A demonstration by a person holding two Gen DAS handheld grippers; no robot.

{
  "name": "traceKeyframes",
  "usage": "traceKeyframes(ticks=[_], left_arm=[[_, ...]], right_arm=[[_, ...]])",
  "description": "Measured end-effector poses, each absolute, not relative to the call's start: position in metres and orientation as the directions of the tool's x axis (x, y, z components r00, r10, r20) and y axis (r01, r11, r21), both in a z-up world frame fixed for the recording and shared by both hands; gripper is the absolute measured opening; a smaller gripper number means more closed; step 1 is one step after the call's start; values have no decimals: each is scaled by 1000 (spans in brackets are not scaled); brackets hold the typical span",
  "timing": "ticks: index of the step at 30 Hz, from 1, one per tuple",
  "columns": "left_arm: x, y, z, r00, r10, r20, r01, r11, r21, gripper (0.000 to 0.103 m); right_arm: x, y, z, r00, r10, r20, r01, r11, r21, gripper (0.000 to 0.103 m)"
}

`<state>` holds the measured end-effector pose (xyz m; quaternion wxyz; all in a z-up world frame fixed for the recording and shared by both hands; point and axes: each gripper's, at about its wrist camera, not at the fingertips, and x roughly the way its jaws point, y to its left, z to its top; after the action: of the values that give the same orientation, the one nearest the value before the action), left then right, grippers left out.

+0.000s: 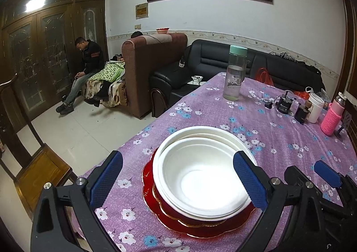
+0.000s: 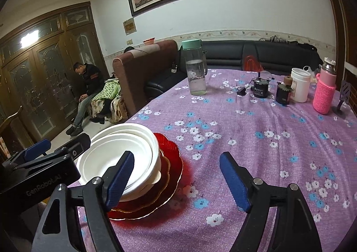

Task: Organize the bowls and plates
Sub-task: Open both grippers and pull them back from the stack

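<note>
The left gripper [image 1: 178,181] stands wide open, its two black arms ending in blue, finely ribbed rubber pads [image 1: 106,179]. The stack of dishes sits between the pads and just ahead of them; no pad touches it. The right gripper [image 2: 177,181] is likewise spread wide and holds nothing, with only tablecloth between its pads [image 2: 234,181]. The stack lies to its left, partly behind its left pad.

The stack consists of nested white bowls [image 1: 202,176], round, matte and deep, with thin plain rims, set on red plates [image 1: 194,228]. The plates are glossy and translucent, with scalloped, gold-lined edges; a smaller one lies on a larger one. The topmost bowl sits off-centre in the bowl beneath it, toward the near side.

Everything rests on a table covered by a purple tablecloth [image 2: 245,135] of coarse weave, printed with white and blue flowers.

Farther ahead stand:
- a clear cylindrical water bottle [image 1: 234,73] with a mint-green cap;
- a white lidded cup [image 2: 300,87];
- a bottle in a pink knitted sleeve [image 2: 323,93];
- small black cylindrical devices [image 2: 261,89].

Beyond the table's far edge is a black leather sofa [image 1: 223,59].
</note>
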<state>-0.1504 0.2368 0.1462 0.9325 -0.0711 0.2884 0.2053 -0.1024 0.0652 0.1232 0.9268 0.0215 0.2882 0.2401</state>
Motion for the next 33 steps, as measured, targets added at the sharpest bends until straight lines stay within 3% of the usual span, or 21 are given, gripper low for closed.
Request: traceKeyframes(ticks=[21, 29, 33], left_arm=[[-160, 238, 145, 746, 362, -558, -444, 896, -11, 99], [-186, 223, 166, 764, 498, -410, -535, 844, 28, 103], [-187, 216, 168, 772, 476, -422, -514, 858, 28, 103]], right_arm=[[-105, 70, 117, 714, 435, -548, -416, 894, 167, 85], [-110, 73, 117, 716, 441, -541, -436, 888, 145, 85], [-113, 75, 119, 711, 453, -538, -453, 880, 142, 86]])
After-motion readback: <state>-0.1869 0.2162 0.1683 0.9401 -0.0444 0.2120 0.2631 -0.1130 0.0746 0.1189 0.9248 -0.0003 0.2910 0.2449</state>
